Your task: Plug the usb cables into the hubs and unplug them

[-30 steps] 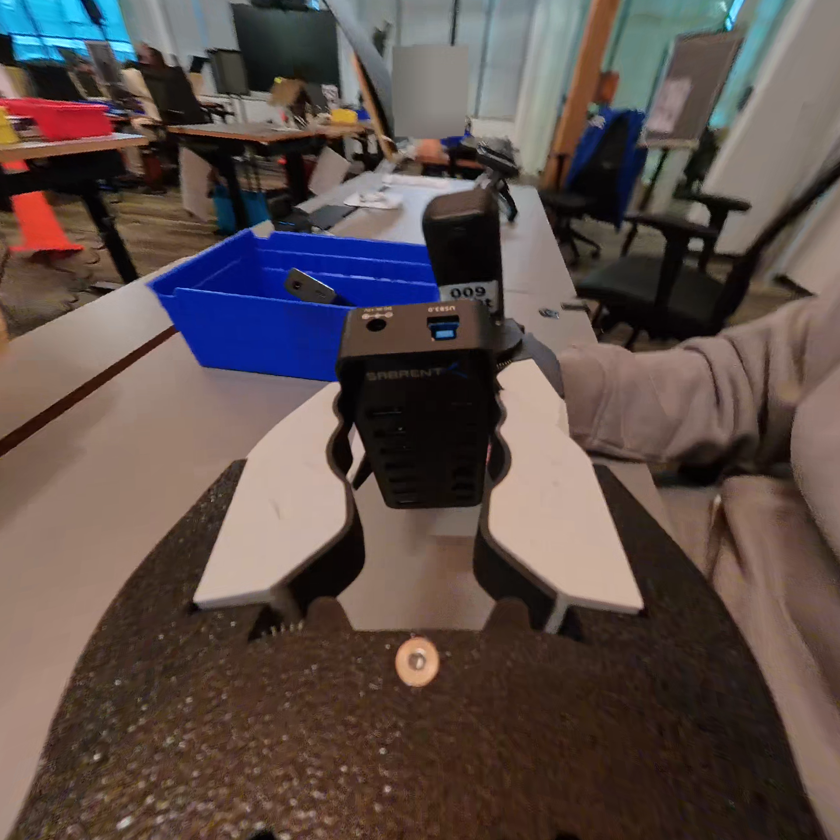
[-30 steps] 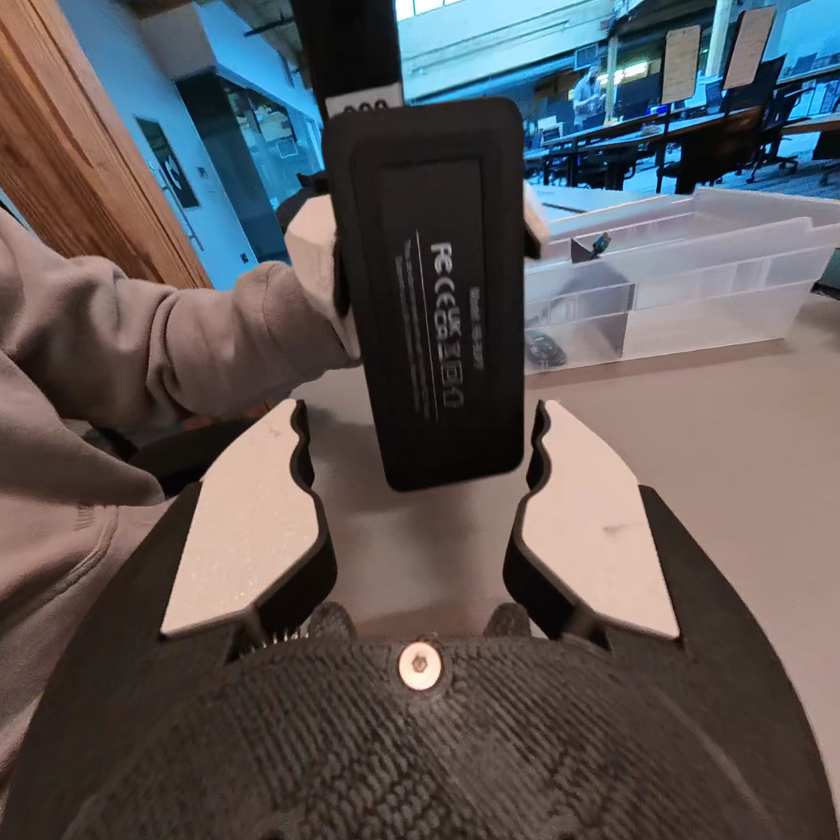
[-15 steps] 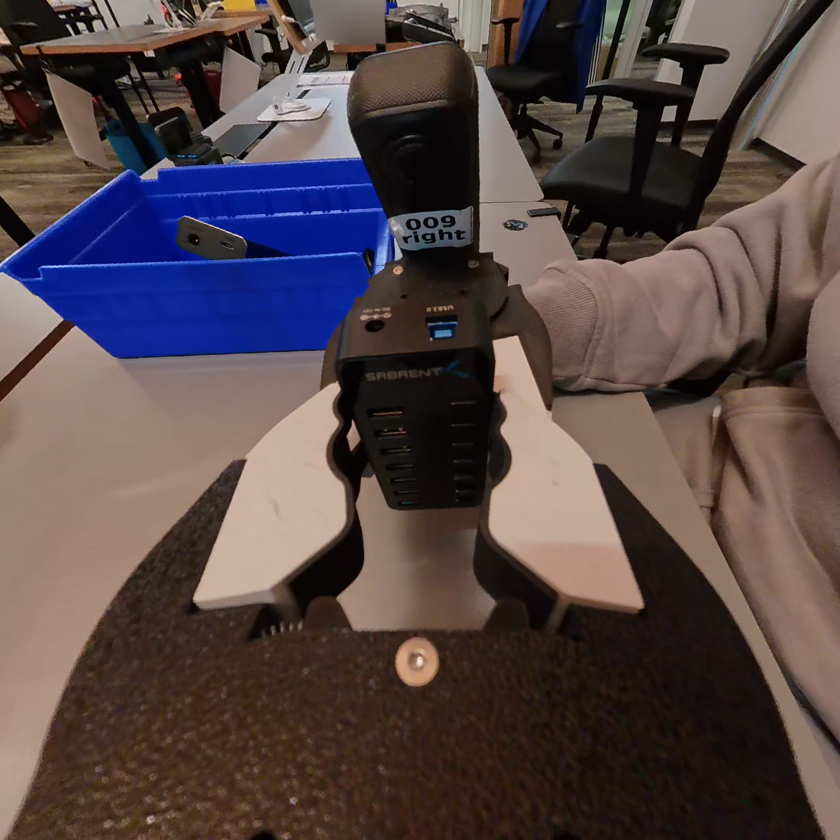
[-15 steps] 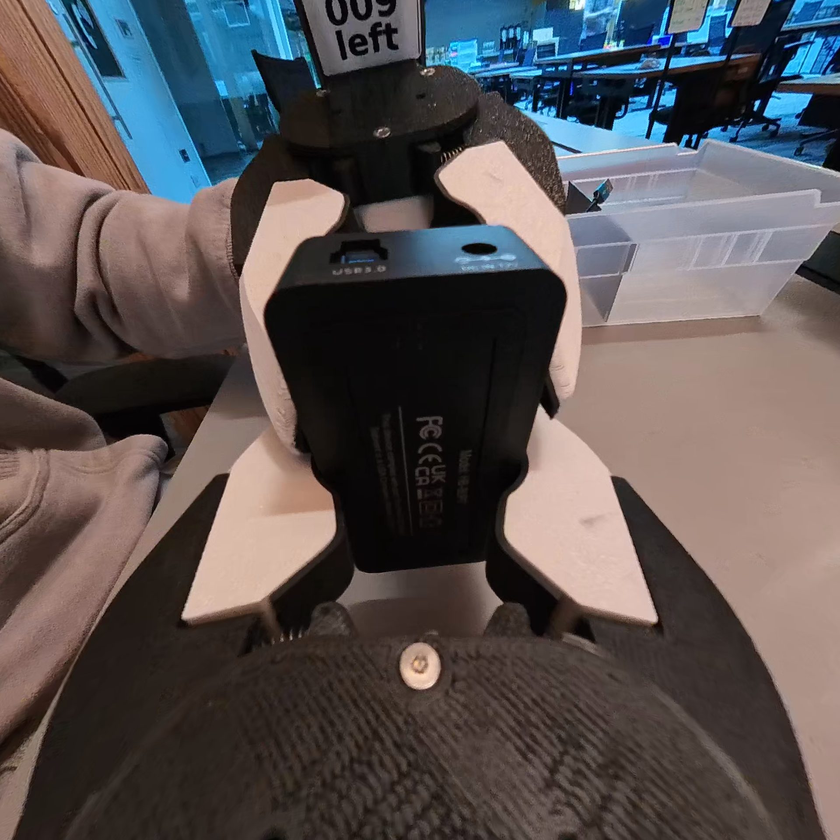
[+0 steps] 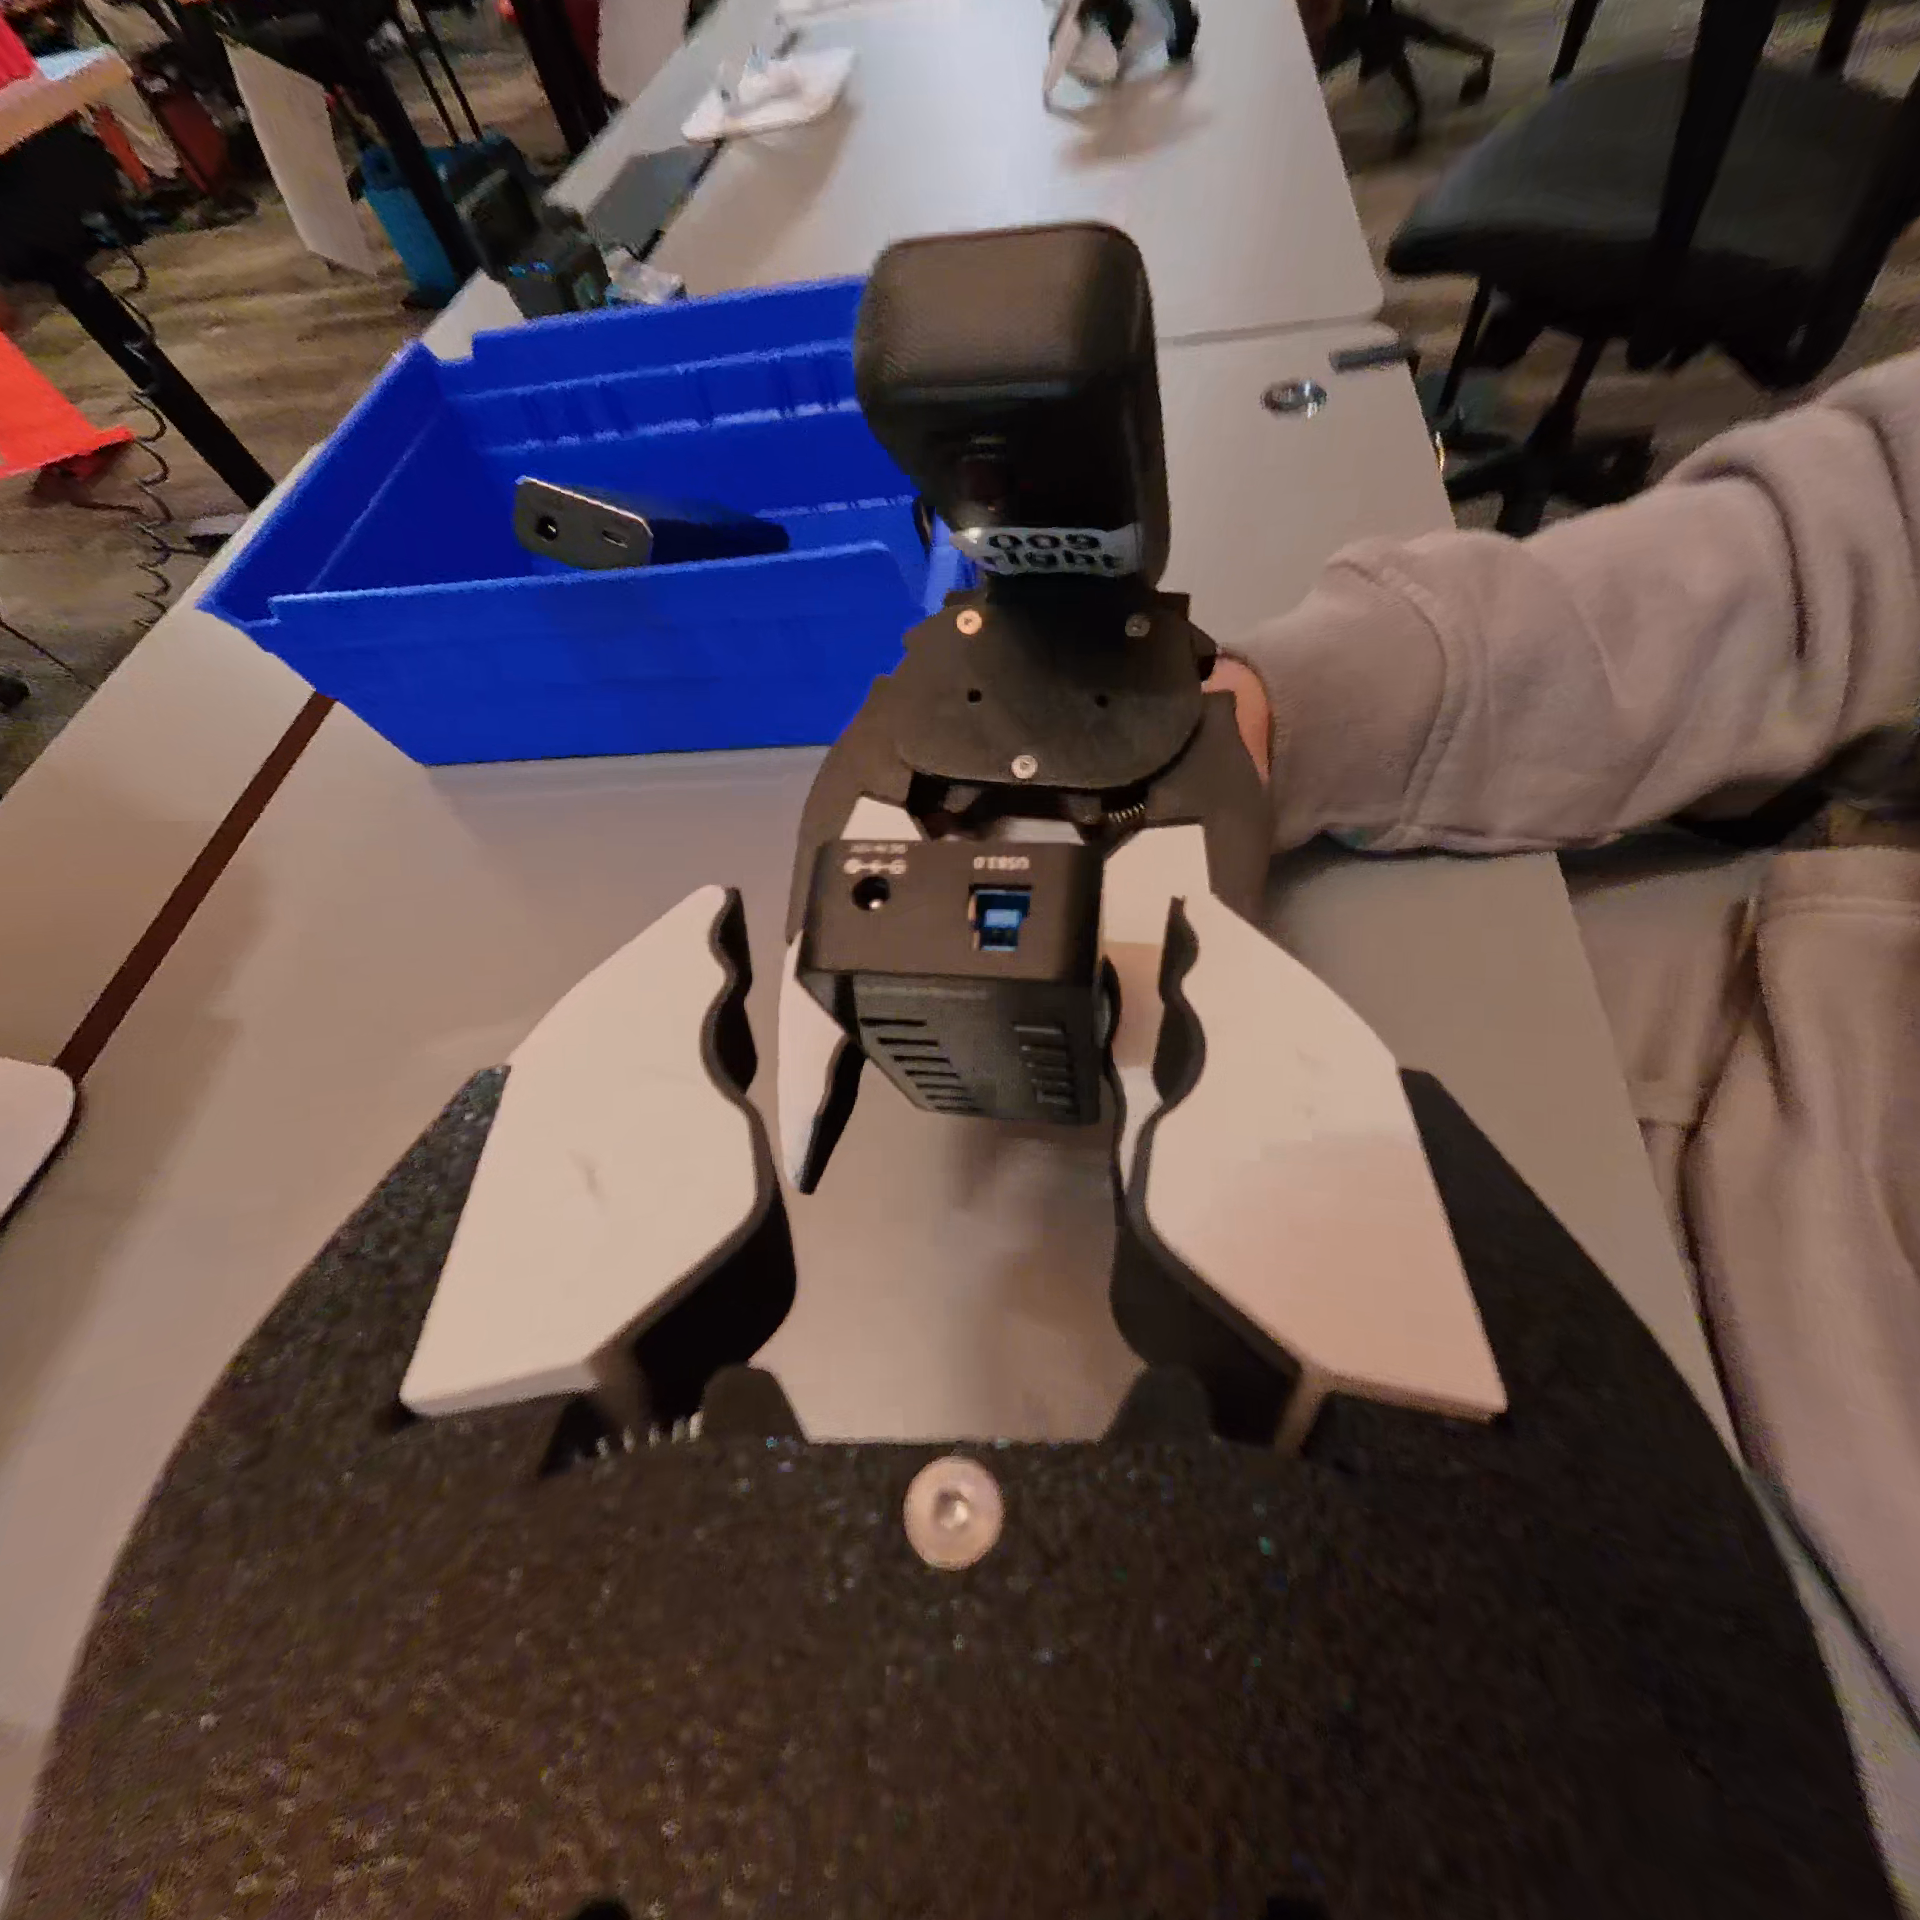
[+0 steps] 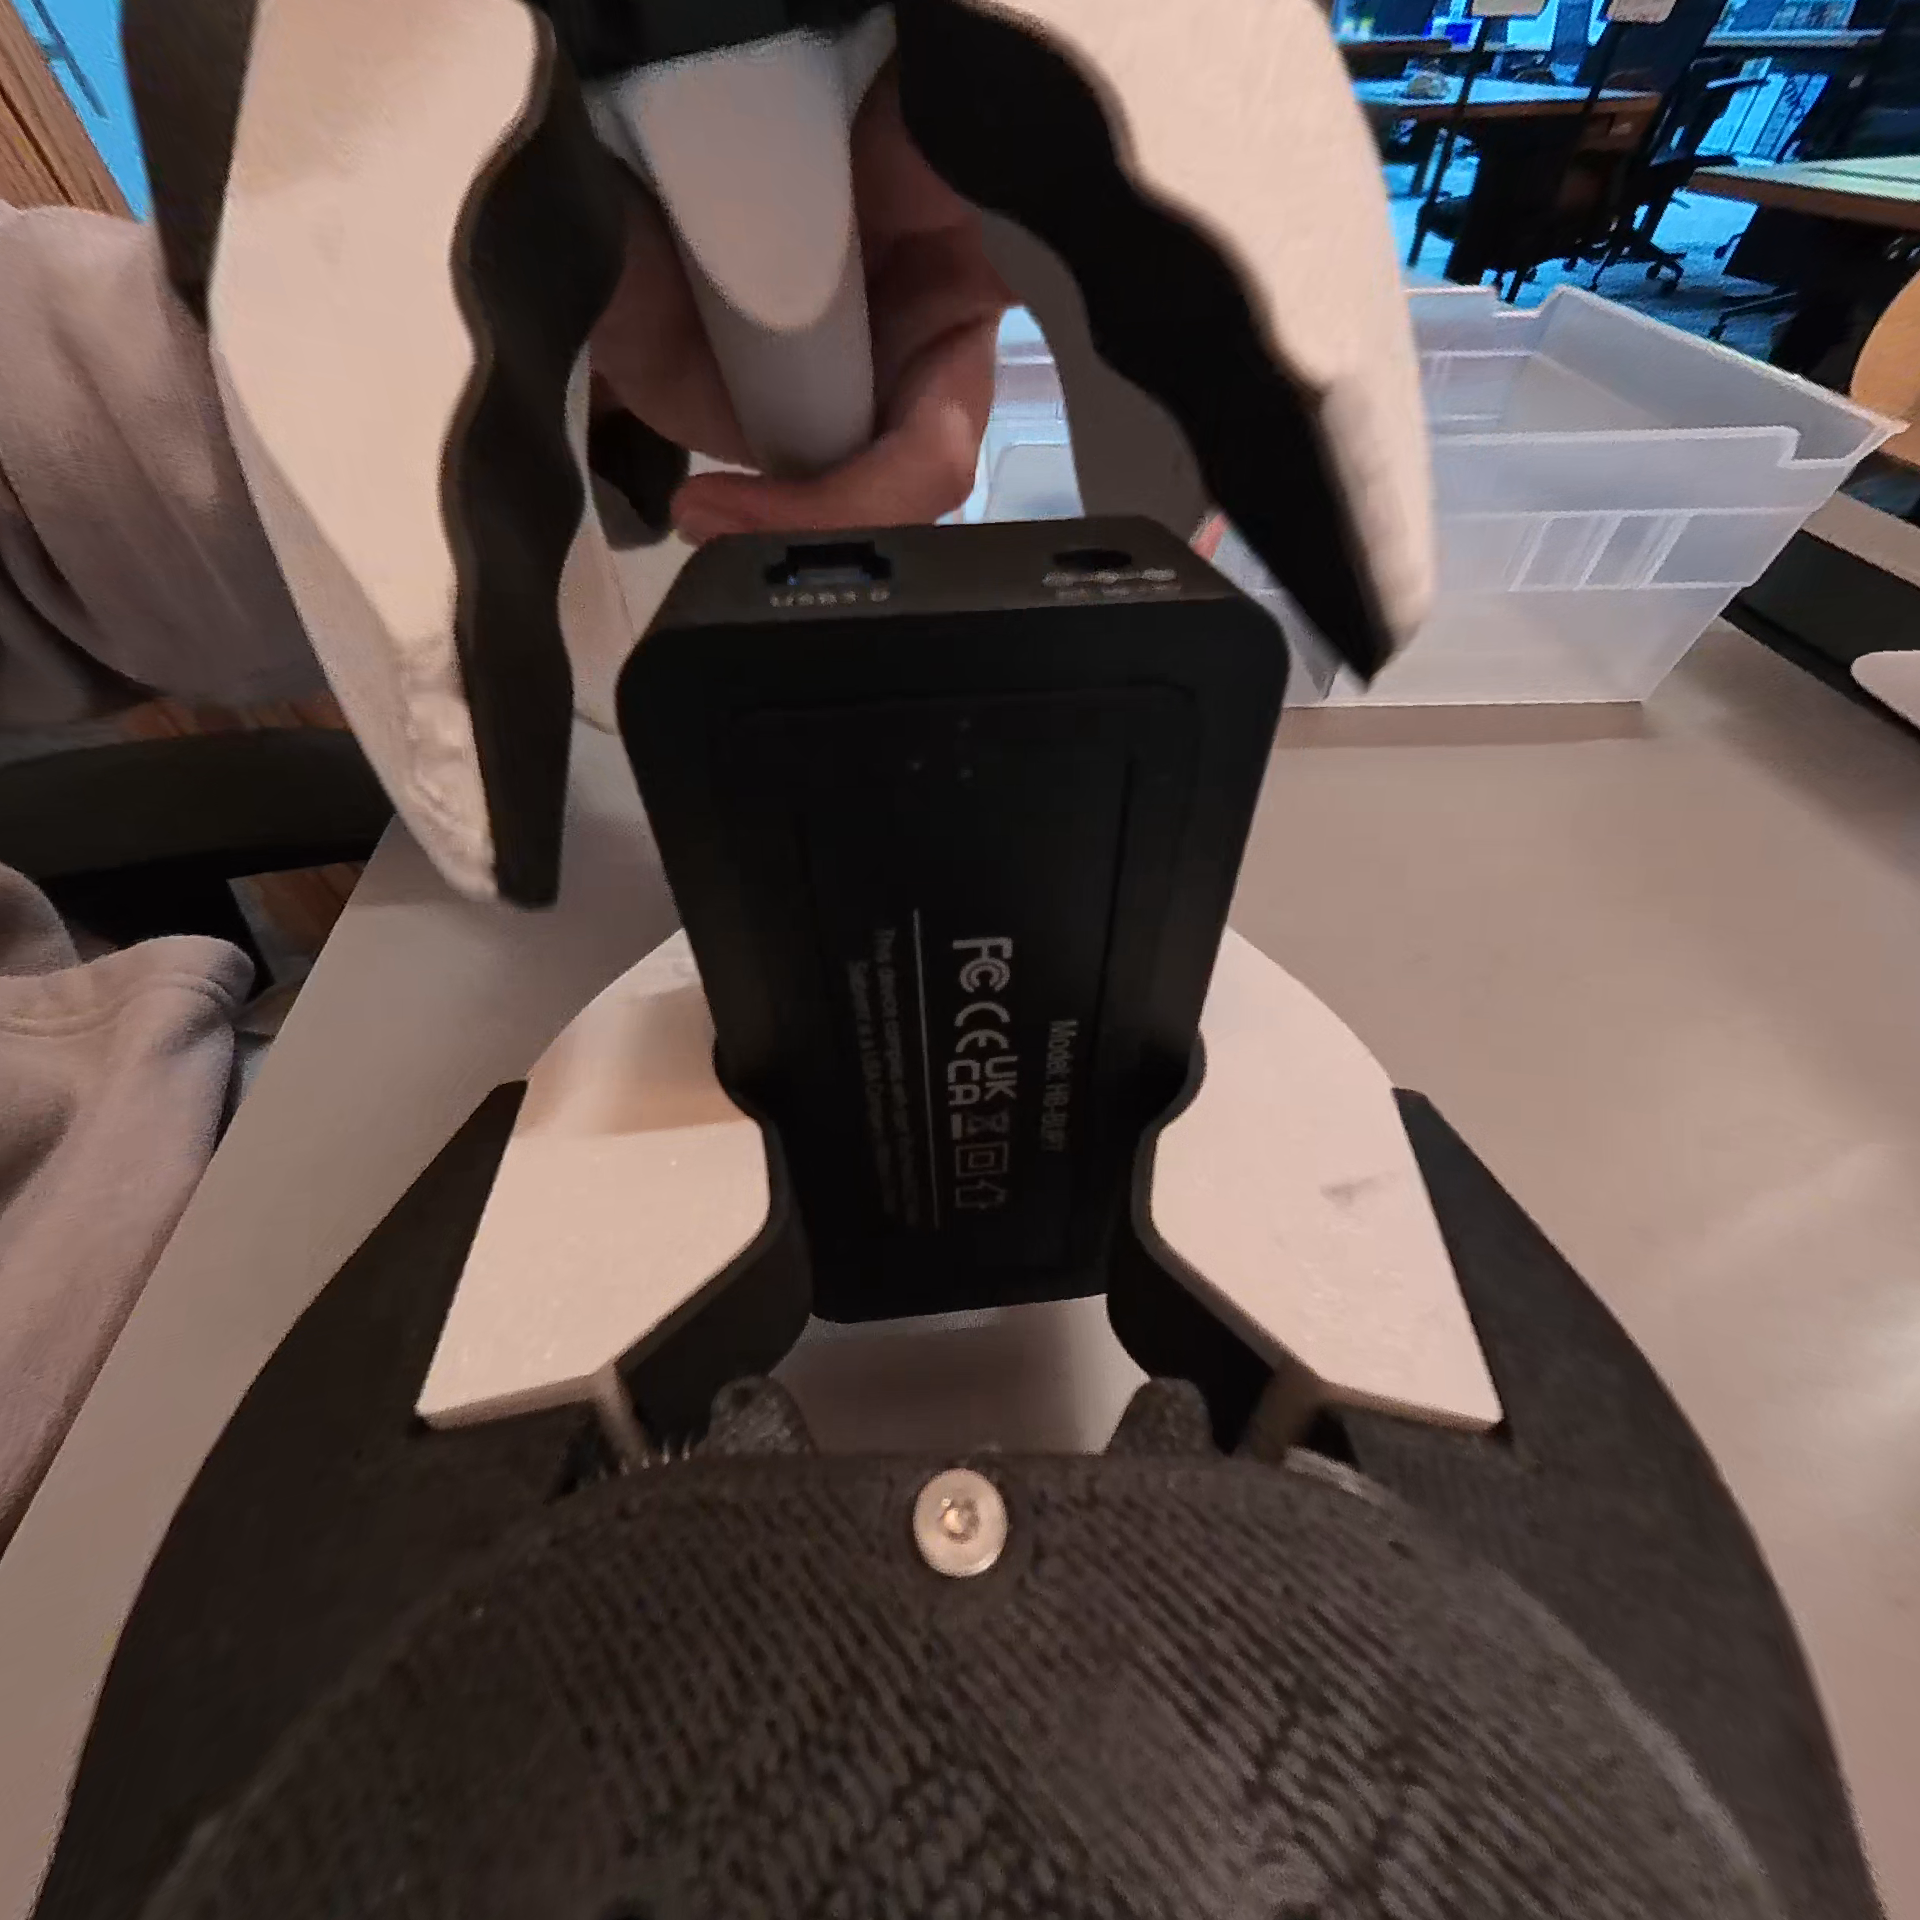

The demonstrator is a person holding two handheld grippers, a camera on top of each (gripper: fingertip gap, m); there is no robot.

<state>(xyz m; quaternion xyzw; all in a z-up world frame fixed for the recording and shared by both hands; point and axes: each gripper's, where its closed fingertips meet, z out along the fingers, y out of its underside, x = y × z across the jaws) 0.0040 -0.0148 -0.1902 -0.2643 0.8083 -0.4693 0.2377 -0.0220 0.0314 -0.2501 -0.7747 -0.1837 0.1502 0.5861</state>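
Observation:
A black usb hub (image 6: 956, 935) with a blue port on its end face sits in my right gripper (image 6: 956, 1070), which is shut on its lower half. The underside with printed marks faces the right camera. In the left wrist view the hub (image 5: 956, 997) stands between the fingers of my left gripper (image 5: 951, 914), which is open and clear of it on both sides. The left gripper's white fingers (image 6: 343, 520) show spread wide above the hub in the right wrist view. No usb cable is in view.
A blue bin (image 5: 582, 665) at the back left holds a grey device (image 5: 592, 525). A clear plastic bin (image 6: 1610, 540) stands on the grey table (image 6: 1558, 987) at the right. Office chairs (image 5: 1662, 208) stand past the table edge. Grey sleeves (image 5: 1558, 644) flank the grippers.
The hub passed from left to right: the right gripper closed on it, then the left gripper opened and let go. Both views have tilted down toward the table.

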